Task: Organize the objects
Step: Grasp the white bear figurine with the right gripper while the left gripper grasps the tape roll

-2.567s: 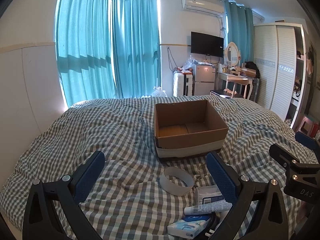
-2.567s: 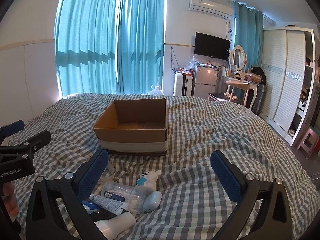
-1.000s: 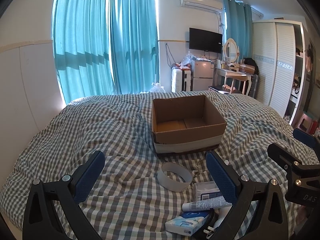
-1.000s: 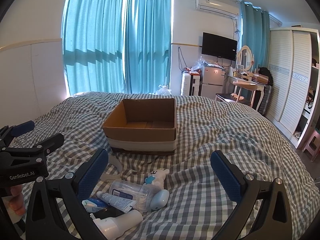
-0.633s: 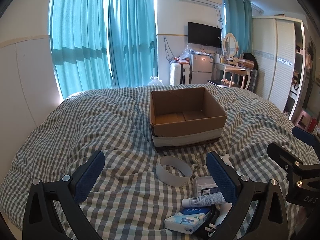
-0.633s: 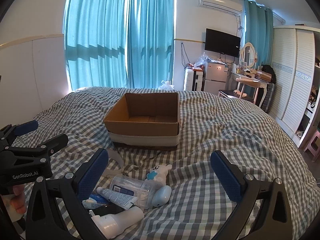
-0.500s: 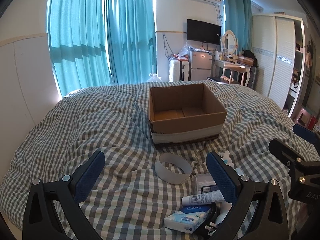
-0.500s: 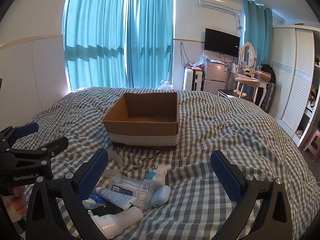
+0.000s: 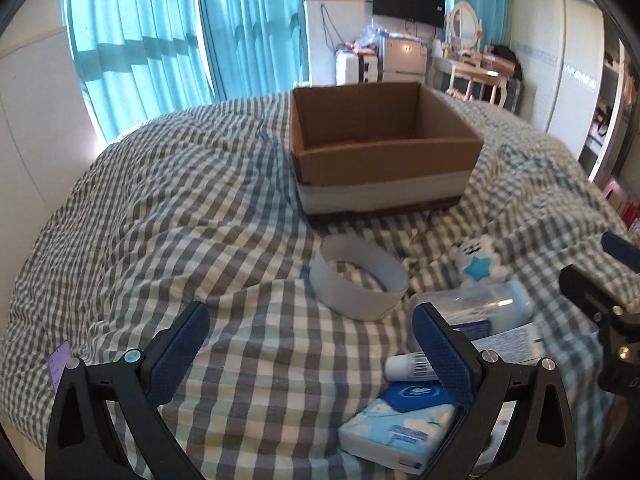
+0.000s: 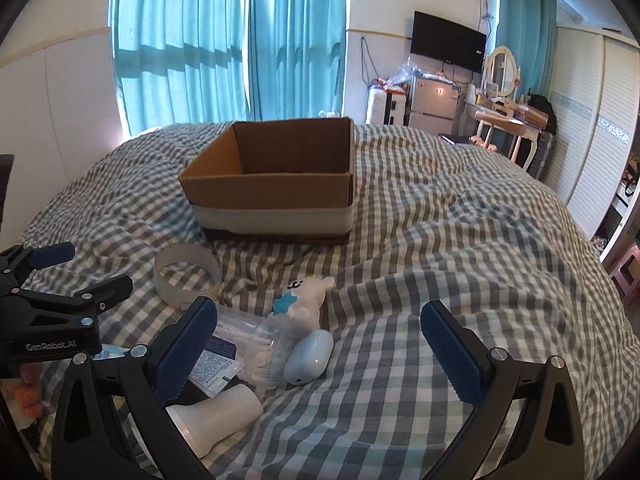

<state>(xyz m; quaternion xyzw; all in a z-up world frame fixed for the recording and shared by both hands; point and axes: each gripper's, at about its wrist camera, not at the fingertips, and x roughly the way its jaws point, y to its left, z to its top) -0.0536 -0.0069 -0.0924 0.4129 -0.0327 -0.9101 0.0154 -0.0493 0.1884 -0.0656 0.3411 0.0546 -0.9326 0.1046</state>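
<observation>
A: Where do the items lie?

B: I see the cardboard box (image 9: 384, 152) open on the checked bed (image 9: 168, 200); the white ring (image 9: 358, 282), plush toy (image 10: 306, 292), clear bottle (image 9: 476, 306), tube (image 9: 408, 366) and tissue pack (image 9: 400, 424) lie just in front of it.

A: Jaws?

B: My left gripper (image 9: 310, 354) and right gripper (image 10: 324, 350) are spread wide, holding nothing.

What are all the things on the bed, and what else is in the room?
cardboard box: one, brown with pale band, mid-bed
tape ring: one, white, before the box
plush toy: one, white with blue star, beside the ring
clear jar: one, lying down
tube: one, white
tissue pack: one, blue
white bottle: one, nearest
bed: one, grey checked
curtains: teal
TV: one, black, on the wall
left gripper: open
right gripper: open
</observation>
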